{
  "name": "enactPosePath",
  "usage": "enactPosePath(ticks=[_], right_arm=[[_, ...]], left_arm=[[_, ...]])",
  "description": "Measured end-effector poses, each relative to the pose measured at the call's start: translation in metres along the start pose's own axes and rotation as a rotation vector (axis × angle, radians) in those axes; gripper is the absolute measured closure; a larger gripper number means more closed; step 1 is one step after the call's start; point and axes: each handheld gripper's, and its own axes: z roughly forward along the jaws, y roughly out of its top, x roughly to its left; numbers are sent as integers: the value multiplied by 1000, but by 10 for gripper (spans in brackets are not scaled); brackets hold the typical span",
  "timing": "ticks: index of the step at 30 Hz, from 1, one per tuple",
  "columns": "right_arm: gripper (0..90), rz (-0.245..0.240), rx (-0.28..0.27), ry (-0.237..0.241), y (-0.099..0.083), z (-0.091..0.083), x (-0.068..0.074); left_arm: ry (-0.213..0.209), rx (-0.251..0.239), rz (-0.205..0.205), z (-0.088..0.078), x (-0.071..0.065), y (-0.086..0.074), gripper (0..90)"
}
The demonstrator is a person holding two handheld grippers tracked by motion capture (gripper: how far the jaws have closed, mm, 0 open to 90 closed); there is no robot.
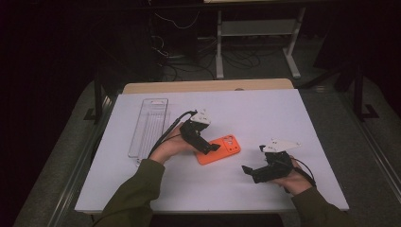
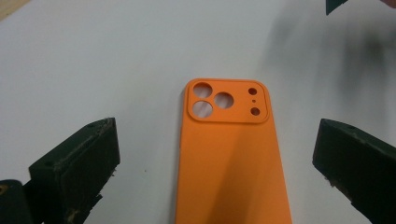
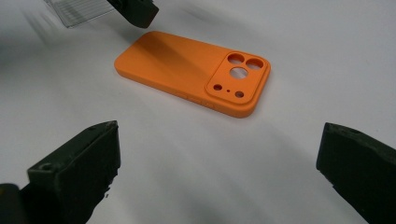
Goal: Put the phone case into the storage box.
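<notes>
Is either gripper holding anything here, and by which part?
Nothing is held. The left gripper has open jaws astride the orange phone case; the right gripper is open, short of it.

Left tool (image 1: 213,147) and right tool (image 1: 247,170), jaws spread.

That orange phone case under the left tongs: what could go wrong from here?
The orange phone case lies flat on the white table, so the open left tongs might scrape the surface or push the case away instead of gripping it. The right tongs, also open, sit apart from it and could not steady it. A slide might reach the clear tray.
</notes>
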Motion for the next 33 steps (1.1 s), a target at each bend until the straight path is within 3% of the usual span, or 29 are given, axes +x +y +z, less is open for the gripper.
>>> enactPosePath(ticks=[9,23,24,26,29,30,33], right_arm=[[0,-1,1,-1,0,0,0],[0,-1,2,0,0,0,-1],[0,-1,2,0,0,0,-1],[0,-2,1,-1,0,0,-1],[0,-1,1,-1,0,0,-1],[0,0,1,-2,0,0,-1],[0,-1,0,-2,0,0,-1]], left_arm=[[-14,24,-19,9,-4,-3,0],[-21,118,-6,22,-8,-8,0],[-22,139,13,22,-7,-8,0],[-21,137,4,24,-8,-9,0],[-27,170,27,25,-7,-9,0],[-22,162,9,26,-9,-10,0],[-25,179,8,28,-10,-12,0]])
